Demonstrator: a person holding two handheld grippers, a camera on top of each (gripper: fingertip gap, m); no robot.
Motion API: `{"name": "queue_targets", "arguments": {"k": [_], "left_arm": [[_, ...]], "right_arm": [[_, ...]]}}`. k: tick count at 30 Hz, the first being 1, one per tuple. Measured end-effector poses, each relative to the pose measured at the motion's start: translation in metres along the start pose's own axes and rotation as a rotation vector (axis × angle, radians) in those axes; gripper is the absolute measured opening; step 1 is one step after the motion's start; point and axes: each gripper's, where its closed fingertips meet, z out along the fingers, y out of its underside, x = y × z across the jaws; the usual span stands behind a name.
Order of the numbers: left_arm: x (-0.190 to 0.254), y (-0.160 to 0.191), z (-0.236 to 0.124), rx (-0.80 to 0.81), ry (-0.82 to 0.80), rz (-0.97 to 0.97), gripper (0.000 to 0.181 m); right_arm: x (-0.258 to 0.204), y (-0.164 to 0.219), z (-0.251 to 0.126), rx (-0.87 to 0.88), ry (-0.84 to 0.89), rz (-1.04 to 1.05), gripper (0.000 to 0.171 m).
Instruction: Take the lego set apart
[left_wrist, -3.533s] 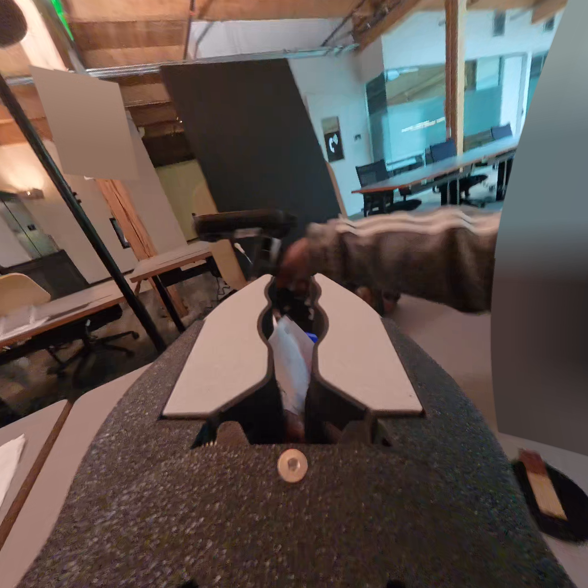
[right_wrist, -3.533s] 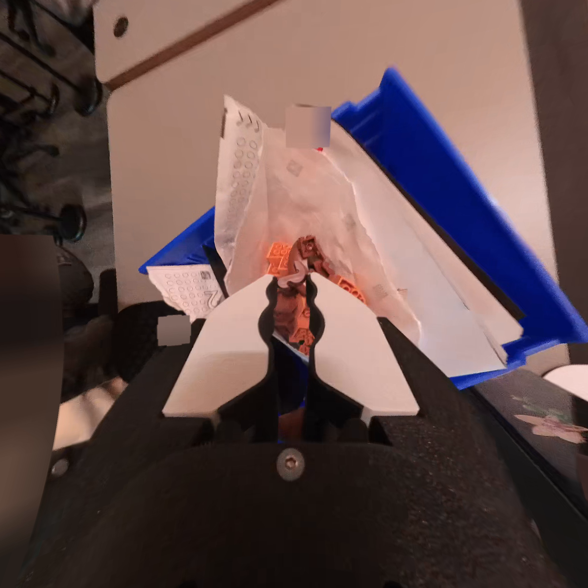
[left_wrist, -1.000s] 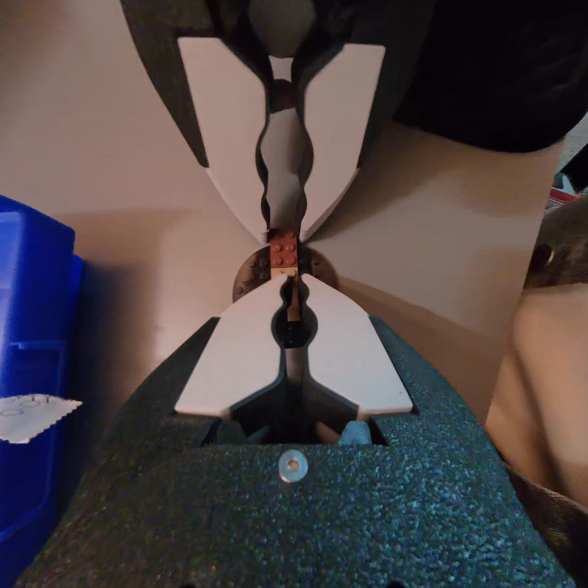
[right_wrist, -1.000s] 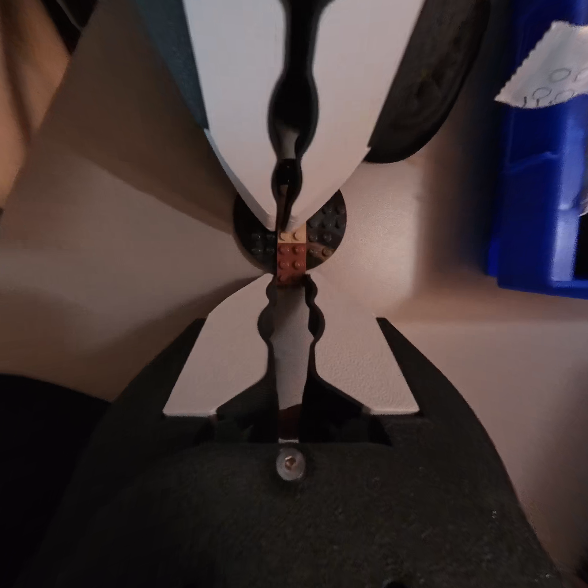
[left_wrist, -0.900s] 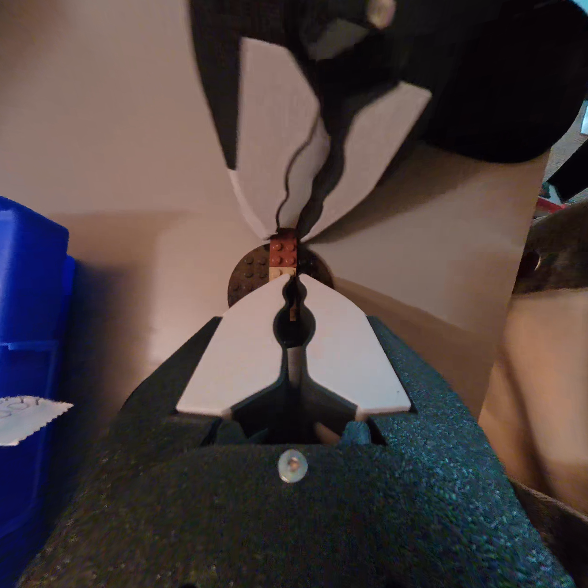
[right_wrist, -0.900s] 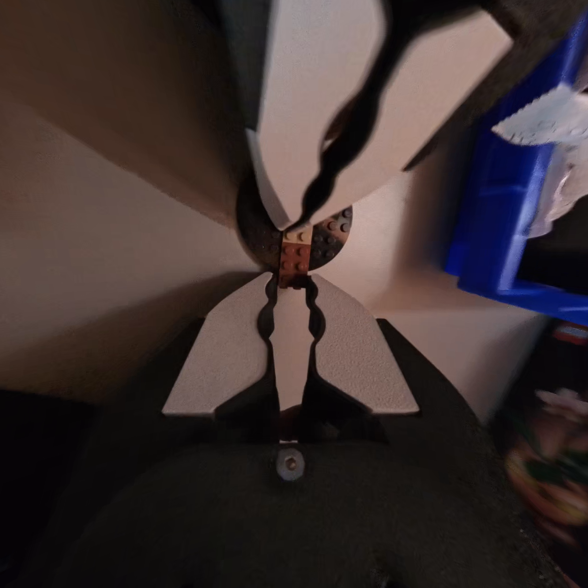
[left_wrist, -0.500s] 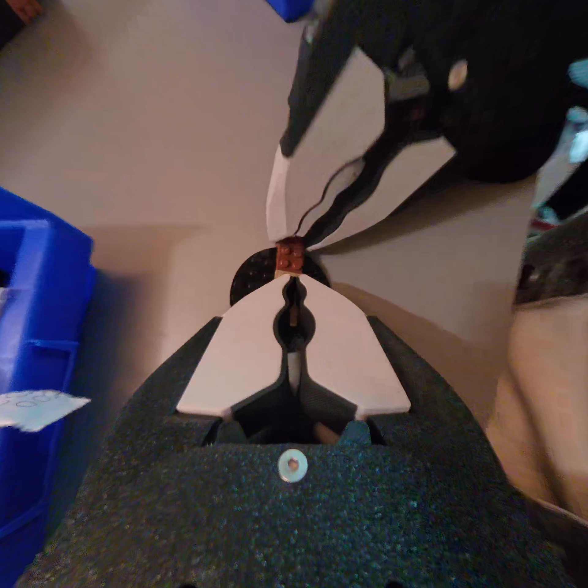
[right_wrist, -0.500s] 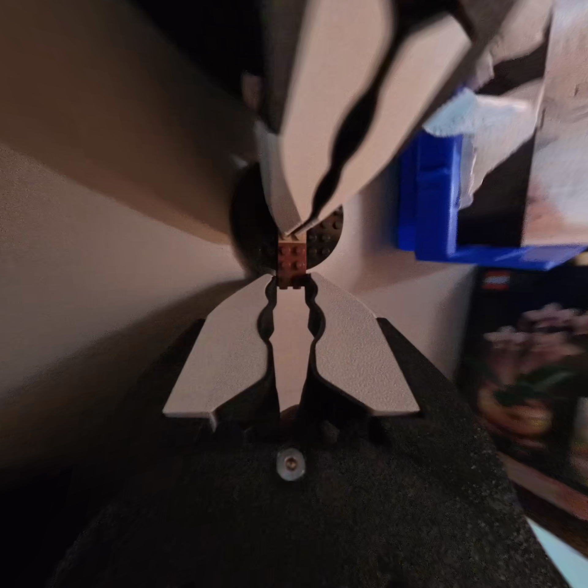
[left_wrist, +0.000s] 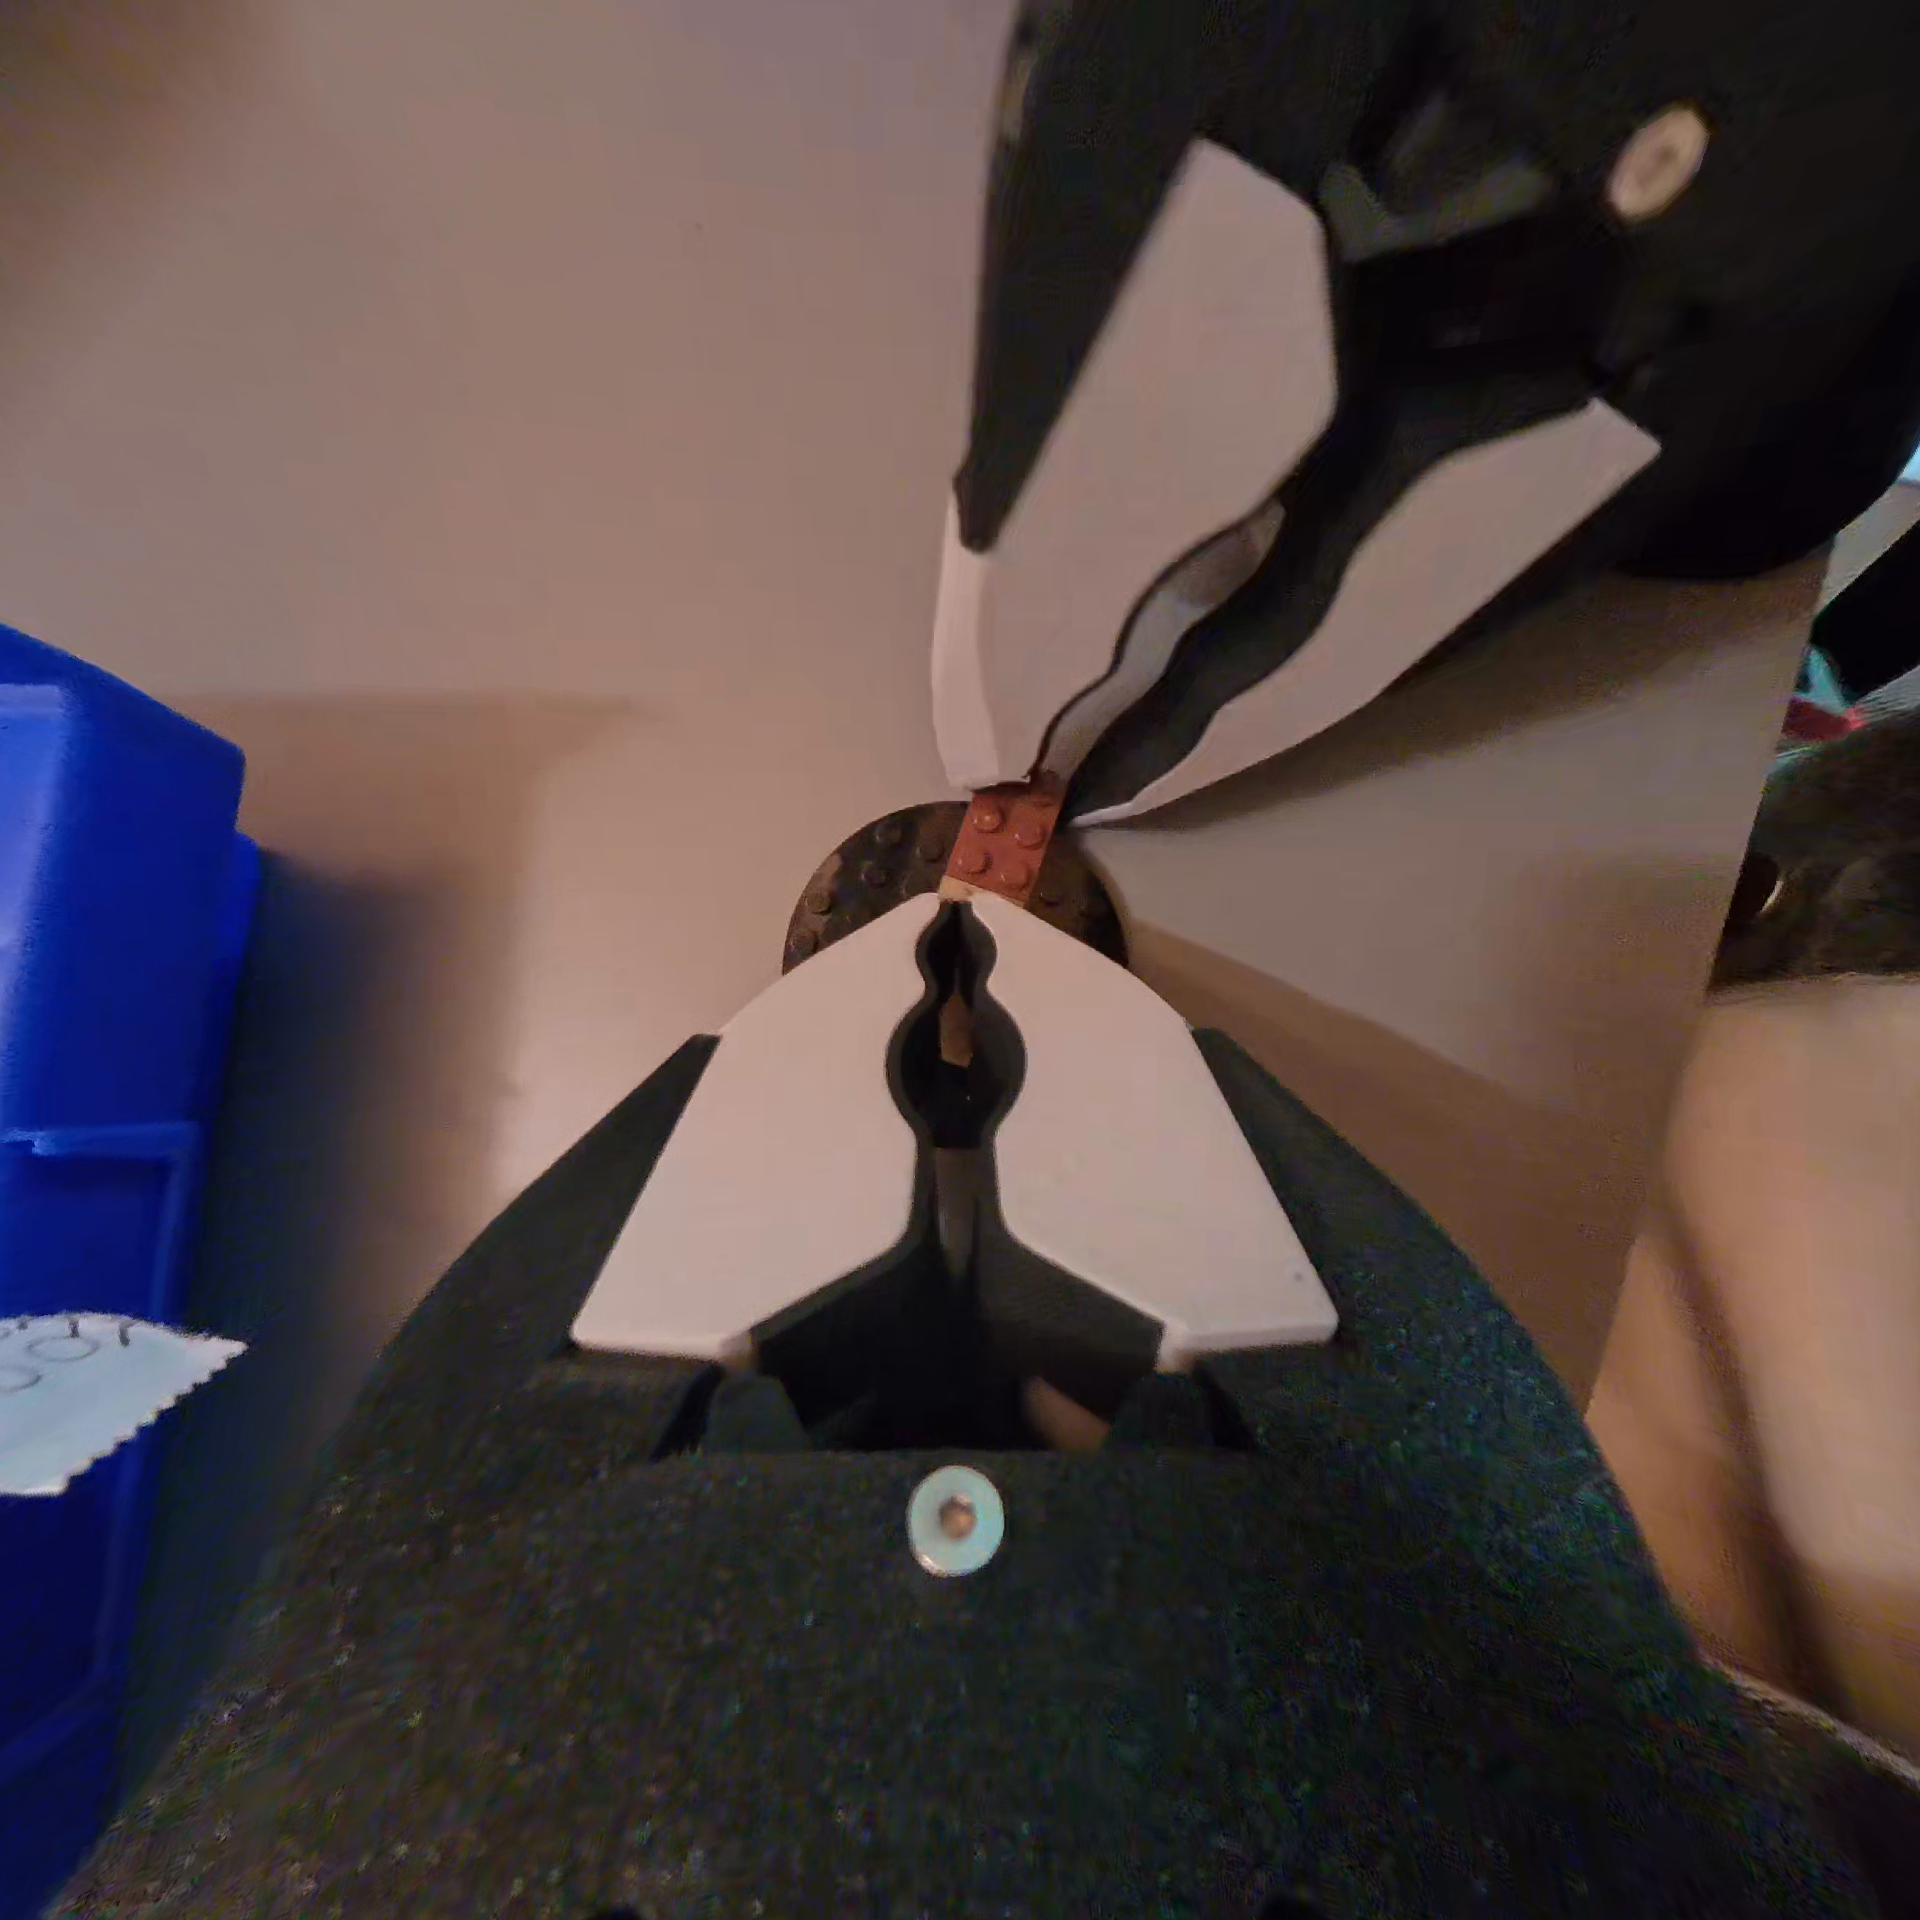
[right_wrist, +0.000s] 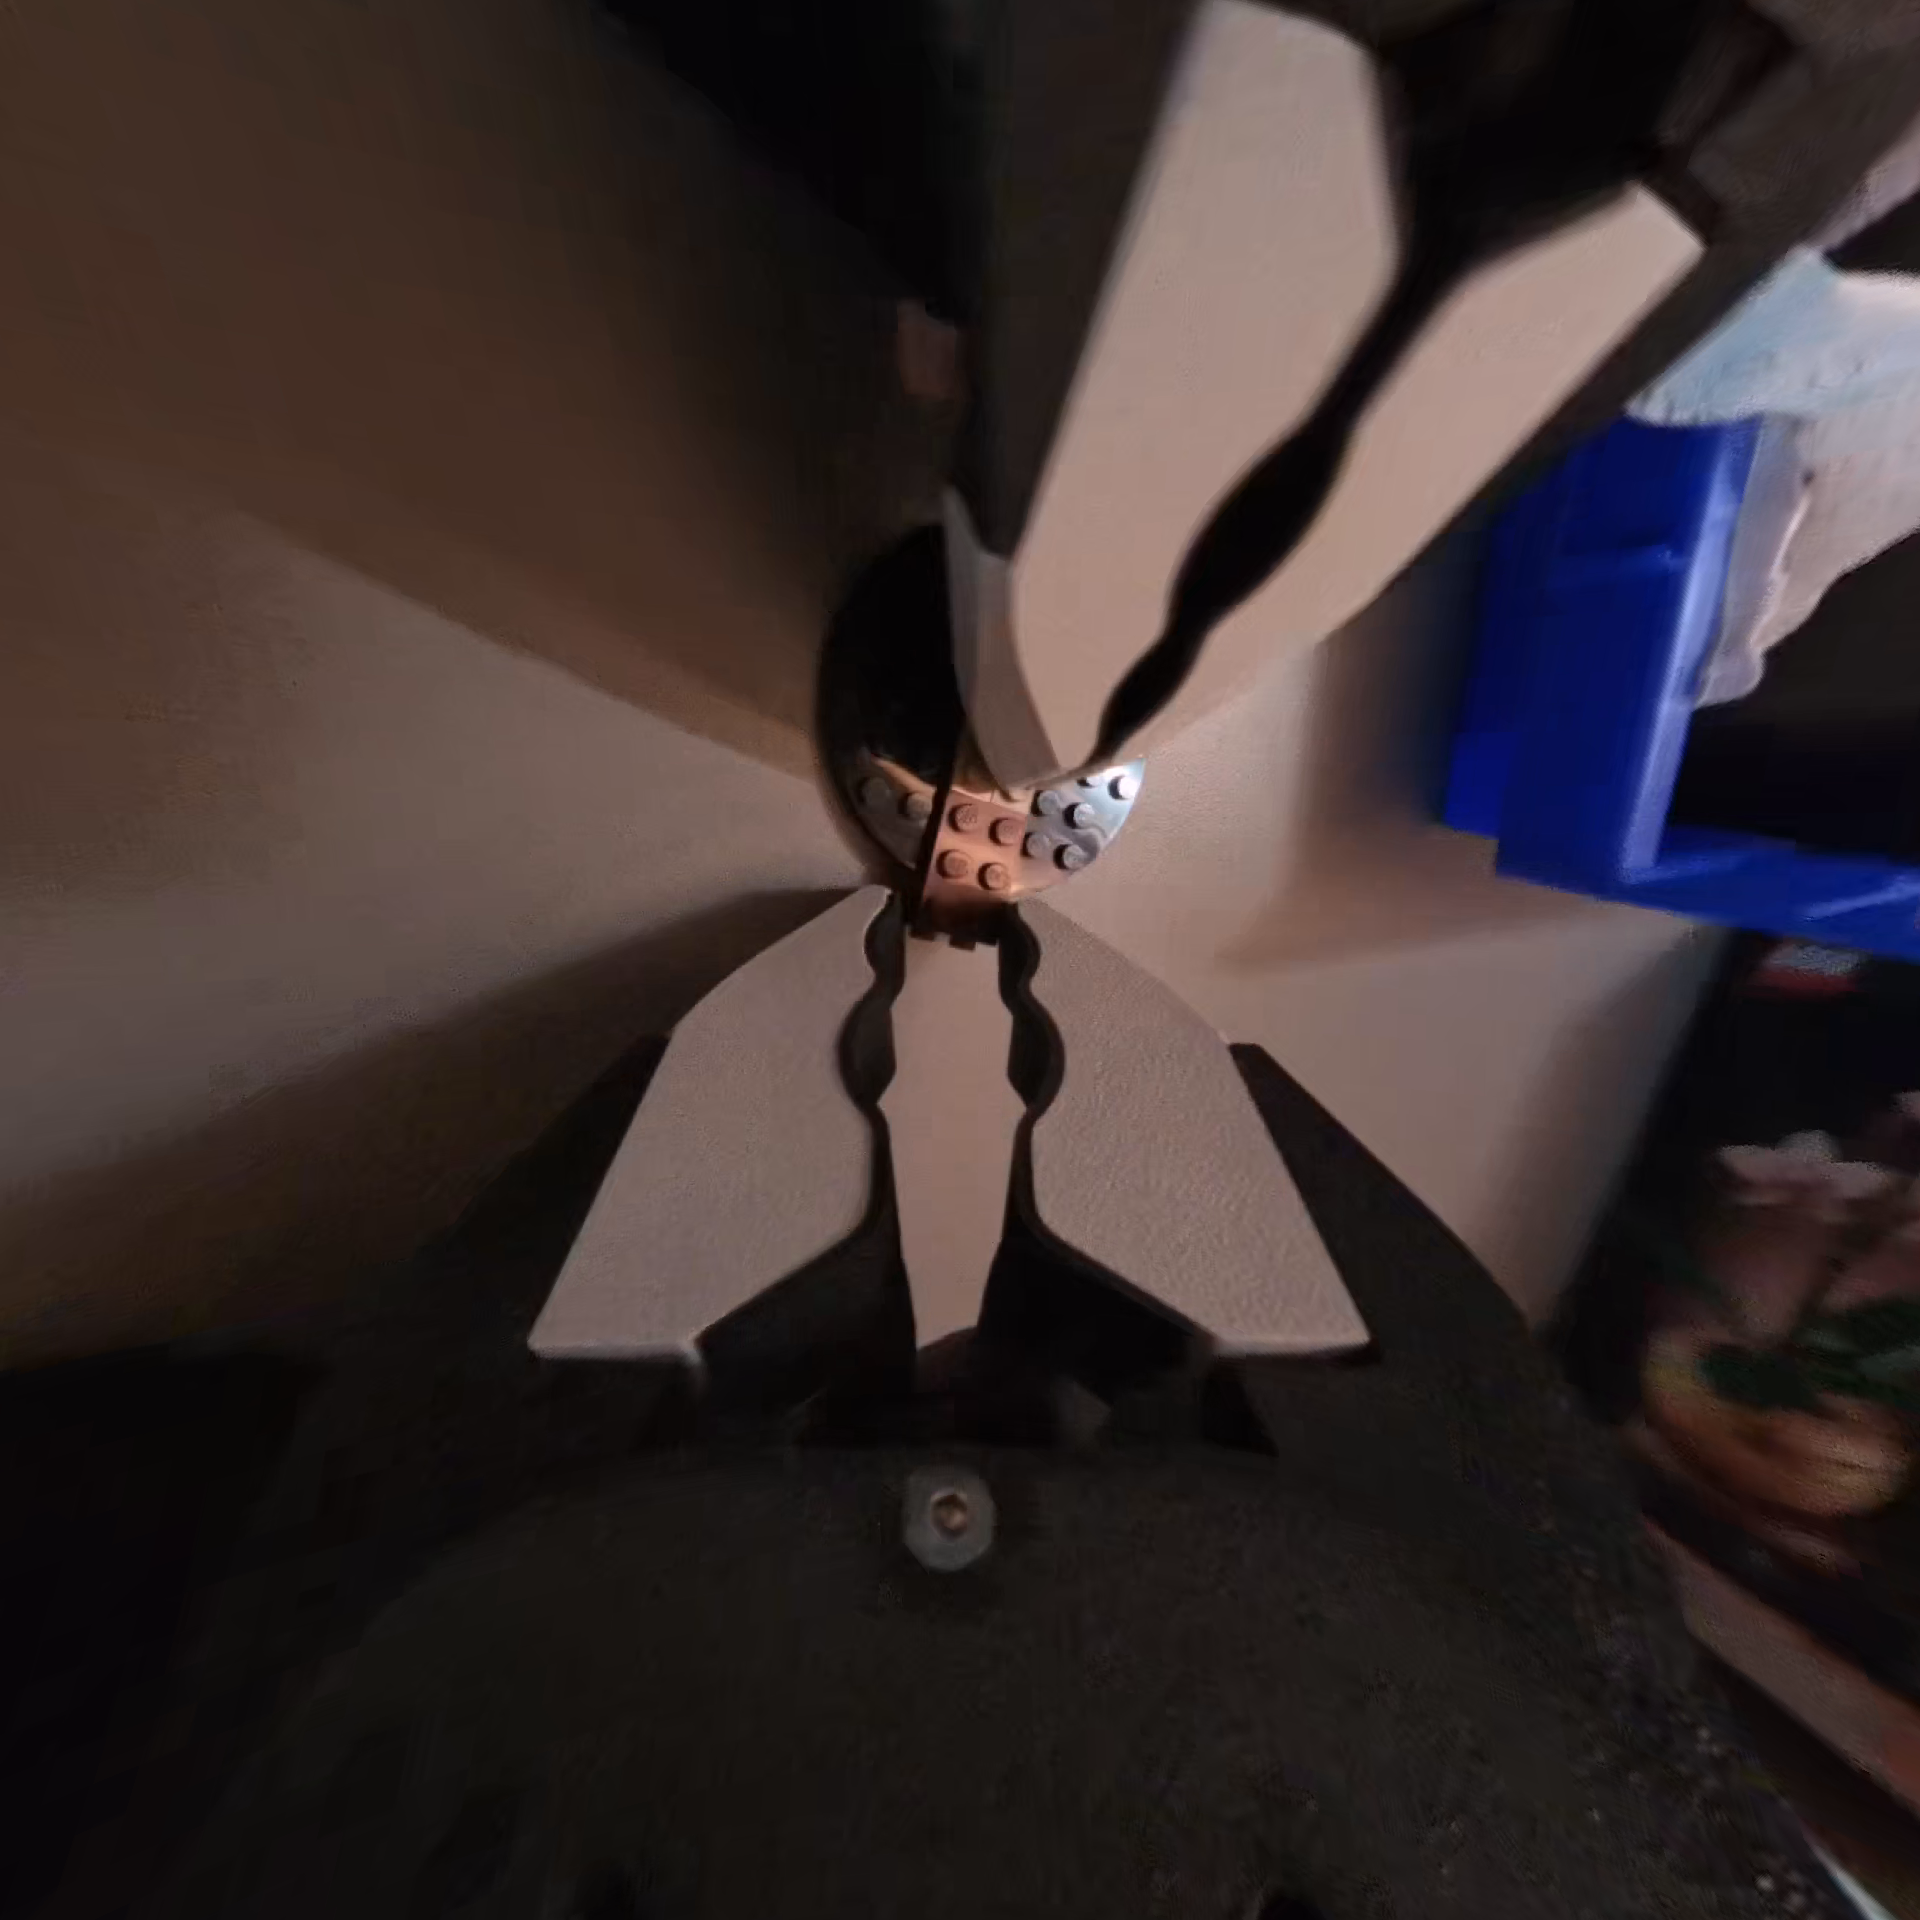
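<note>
A small reddish-brown studded plate (left_wrist: 1004, 844) sits on a dark round studded plate (left_wrist: 858, 878), held above the table.

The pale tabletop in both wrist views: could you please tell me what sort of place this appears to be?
Probably an indoor hobby or work table for brick building: a plain beige tabletop, a blue plastic storage bin holding a white paper bag, and a dark round studded plate.

Blue bin (left_wrist: 104, 987): cut by the left frame edge in the left wrist view; in the right wrist view blurred, cut at the right edge. Dark round plate (left_wrist: 862, 883): mostly hidden behind the left tool (left_wrist: 958, 902) tips and the brown plate (left_wrist: 1003, 847). Box with flower picture (right_wrist: 1787, 1299), lower right of the right wrist view: smeared, contents unreadable.
</note>
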Motion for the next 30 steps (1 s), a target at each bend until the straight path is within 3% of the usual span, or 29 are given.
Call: {"name": "queue_targets", "arguments": {"k": [10, 11, 14, 16, 18, 21, 24, 30], "left_arm": [[0.008, 0.001, -0.002, 0.012, 0.054, -0.001, 0.000], [0.007, 0.002, -0.001, 0.010, 0.047, -0.003, 0.000], [0.005, 0.002, -0.001, 0.010, 0.029, 0.015, 0.000], [0.005, 0.002, -0.002, 0.019, 0.021, 0.023, 0.000], [0.007, 0.003, -0.003, 0.026, 0.038, 0.037, 0.000], [0.019, 0.005, -0.004, 0.014, 0.107, 0.112, 0.000], [0.012, 0.005, -0.004, -0.002, 0.065, 0.126, 0.000], [0.001, 0.005, -0.007, 0.001, 0.011, 0.119, 0.000]], "right_arm": [[-0.005, -0.005, -0.010, -0.154, 0.170, -0.411, 0.016], [-0.005, -0.009, -0.013, -0.130, 0.192, -0.415, 0.002], [0.002, -0.059, -0.041, 0.257, 0.162, -0.104, 0.000], [0.014, -0.029, -0.036, 0.132, 0.141, 0.017, 0.000], [-0.003, -0.003, -0.022, 0.122, -0.041, 0.184, 0.000], [-0.010, -0.002, -0.021, 0.286, -0.214, 0.361, 0.038], [-0.014, 0.003, -0.014, 0.304, -0.337, 0.367, 0.039], [0.003, 0.004, 0.004, 0.266, -0.378, 0.288, 0.034]]}}
